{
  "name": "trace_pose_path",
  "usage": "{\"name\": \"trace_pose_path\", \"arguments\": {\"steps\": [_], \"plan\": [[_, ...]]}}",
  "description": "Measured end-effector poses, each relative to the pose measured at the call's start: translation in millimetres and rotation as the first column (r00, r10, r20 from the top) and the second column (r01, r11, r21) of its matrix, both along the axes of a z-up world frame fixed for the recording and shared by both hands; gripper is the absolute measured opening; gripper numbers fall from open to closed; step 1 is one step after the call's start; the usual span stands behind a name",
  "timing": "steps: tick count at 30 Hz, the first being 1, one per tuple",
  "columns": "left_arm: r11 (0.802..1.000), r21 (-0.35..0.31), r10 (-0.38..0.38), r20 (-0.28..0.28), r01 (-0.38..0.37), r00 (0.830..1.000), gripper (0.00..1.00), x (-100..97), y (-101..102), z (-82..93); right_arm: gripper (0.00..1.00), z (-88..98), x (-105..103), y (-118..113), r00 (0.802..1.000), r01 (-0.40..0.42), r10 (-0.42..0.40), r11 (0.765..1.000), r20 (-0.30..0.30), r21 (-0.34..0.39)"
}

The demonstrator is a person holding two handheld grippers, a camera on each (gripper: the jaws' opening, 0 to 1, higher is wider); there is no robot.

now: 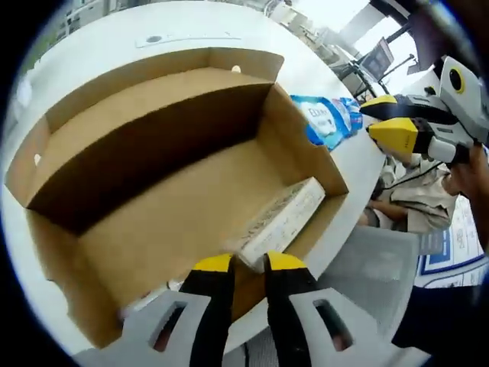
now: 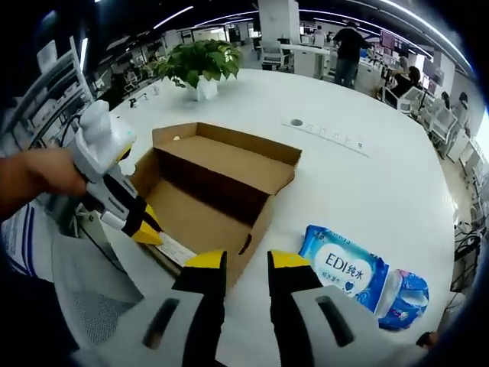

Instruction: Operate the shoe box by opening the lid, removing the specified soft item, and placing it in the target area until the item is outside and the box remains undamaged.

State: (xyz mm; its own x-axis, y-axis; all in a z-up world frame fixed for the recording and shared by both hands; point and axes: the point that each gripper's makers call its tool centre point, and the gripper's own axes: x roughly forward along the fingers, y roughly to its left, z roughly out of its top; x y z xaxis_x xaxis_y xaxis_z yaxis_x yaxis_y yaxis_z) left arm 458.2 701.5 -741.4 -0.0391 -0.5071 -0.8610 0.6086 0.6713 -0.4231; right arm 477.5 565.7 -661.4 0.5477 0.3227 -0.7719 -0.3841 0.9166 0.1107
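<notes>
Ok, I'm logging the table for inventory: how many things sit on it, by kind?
Cardboard shoe box, open: 1
Blue wipes pack: 1
Blue pack beside it, contents unclear: 1
Pale flat item inside the box: 1
Potted plant: 1
Total: 5

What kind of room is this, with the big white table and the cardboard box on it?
Most likely an open-plan office. Past the white table stand rows of desks with monitors, long ceiling strip lights and a potted plant. People work at the far desks.
</notes>
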Motion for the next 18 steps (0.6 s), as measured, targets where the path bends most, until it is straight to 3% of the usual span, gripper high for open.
{"name": "trace_pose_path", "arguments": {"steps": [12, 16, 18], "plan": [[0.999, -0.035, 0.038, 0.001, -0.038, 0.999, 0.12, 17.9, -7.7, 0.2, 0.2, -12.5, 1.1, 11.1, 0.999, -0.033, 0.034, 0.999, -0.028, 0.006], [0.998, -0.043, 0.046, 0.014, -0.045, 0.999, 0.12, 24.5, -9.7, 1.7, 0.21, -15.8, -2.1, 29.4, 0.992, -0.117, 0.118, 0.993, -0.04, 0.029], [0.998, -0.048, 0.05, 0.011, -0.05, 0.999, 0.12, 24.9, -9.3, 1.2, 0.21, -21.9, -1.5, 35.1, 0.986, -0.159, 0.159, 0.987, -0.056, 0.003]]}}
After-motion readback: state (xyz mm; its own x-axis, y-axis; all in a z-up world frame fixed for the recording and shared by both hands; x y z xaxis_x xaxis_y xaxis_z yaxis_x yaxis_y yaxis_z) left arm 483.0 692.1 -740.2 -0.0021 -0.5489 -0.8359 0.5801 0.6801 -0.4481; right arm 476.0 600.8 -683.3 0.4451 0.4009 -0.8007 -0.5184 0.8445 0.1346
